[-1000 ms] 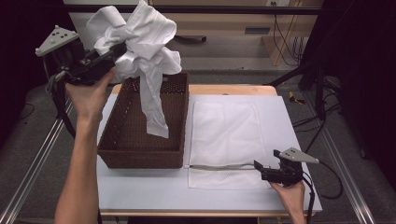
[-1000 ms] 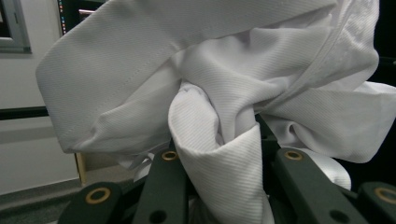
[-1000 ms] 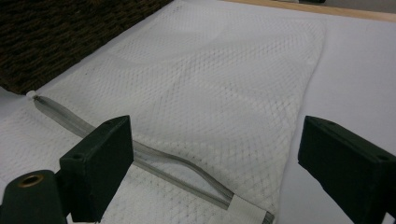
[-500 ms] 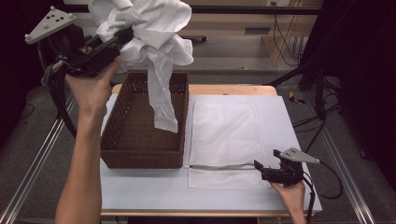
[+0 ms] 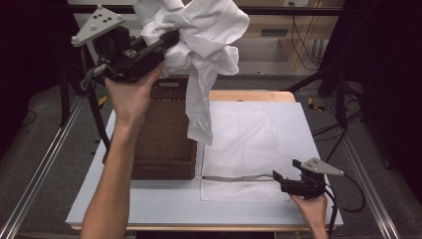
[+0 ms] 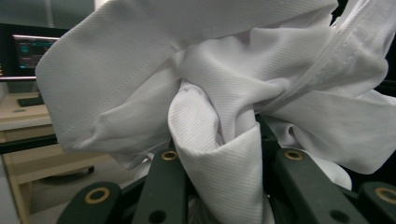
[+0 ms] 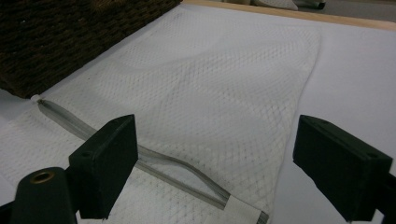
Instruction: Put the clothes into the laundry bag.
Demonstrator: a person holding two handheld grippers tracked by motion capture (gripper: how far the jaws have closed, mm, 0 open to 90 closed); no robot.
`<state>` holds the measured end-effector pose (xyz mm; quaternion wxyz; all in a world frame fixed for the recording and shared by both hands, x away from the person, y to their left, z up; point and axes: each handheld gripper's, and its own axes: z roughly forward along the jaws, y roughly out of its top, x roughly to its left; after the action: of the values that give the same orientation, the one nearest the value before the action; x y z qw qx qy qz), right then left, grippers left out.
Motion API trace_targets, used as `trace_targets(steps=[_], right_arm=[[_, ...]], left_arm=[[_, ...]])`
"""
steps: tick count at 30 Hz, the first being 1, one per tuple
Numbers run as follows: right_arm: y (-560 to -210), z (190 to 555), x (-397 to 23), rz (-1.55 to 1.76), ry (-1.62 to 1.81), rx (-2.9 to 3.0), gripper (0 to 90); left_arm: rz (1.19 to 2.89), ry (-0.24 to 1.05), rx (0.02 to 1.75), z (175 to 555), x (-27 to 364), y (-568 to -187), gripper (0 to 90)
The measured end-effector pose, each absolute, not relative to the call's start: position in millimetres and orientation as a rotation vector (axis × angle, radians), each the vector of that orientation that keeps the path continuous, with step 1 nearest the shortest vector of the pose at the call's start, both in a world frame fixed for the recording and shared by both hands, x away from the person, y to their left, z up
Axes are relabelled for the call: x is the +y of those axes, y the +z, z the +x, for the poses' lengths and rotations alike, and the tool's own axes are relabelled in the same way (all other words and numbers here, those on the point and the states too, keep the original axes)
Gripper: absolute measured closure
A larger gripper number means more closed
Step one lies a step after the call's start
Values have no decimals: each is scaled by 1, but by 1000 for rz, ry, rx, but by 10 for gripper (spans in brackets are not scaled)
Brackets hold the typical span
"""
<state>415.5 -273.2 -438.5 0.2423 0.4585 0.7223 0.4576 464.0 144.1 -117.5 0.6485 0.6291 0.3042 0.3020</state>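
Left side: the left hand-held gripper (image 5: pixel 166 42) is raised high above the far end of the dark brown woven wicker basket (image 5: pixel 166 149). Its jaws are pinched on a crumpled white cotton garment (image 5: pixel 199 45). In the left gripper view the cloth (image 6: pixel 219 107) bunches between and over the black jaws. The garment hangs as a bundle with one long tail trailing down. Its long axis is near vertical. The tail's lower end hangs over the seam between the basket's right wall and the bag beside it. It appears clear of both.

Centre: a flat white mesh laundry bag (image 5: pixel 244 144) lies on the white counter (image 5: pixel 149 206), just beside the basket on its right. A zip line (image 7: pixel 140 156) runs across the bag's near end, left to right as the person faces it.

Right side: the right hand-held gripper (image 5: pixel 282 180) rests low at the bag's near right corner. Its jaws are spread, with the zip end between them and not gripped.

Judgement: the bag lies below and to the right of the held garment. The right hand-held gripper is the nearer one to the bag's opening. Whether the zip is open cannot be told.
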Motion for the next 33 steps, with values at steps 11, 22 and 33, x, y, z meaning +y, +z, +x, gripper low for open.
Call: trace_targets(steps=[11,22,33], right_arm=[[-437,413,-280,1257,1232,1959,167],[-437,412,-286,1269,1227,1950,208],[-437,409,-298,1292,1216,1913,220]], left_arm=[[1513,595,613,470,80,-152,724],[1610,513,603,477,38,-200,723],[1738,423,619,484,-1,-275,722]])
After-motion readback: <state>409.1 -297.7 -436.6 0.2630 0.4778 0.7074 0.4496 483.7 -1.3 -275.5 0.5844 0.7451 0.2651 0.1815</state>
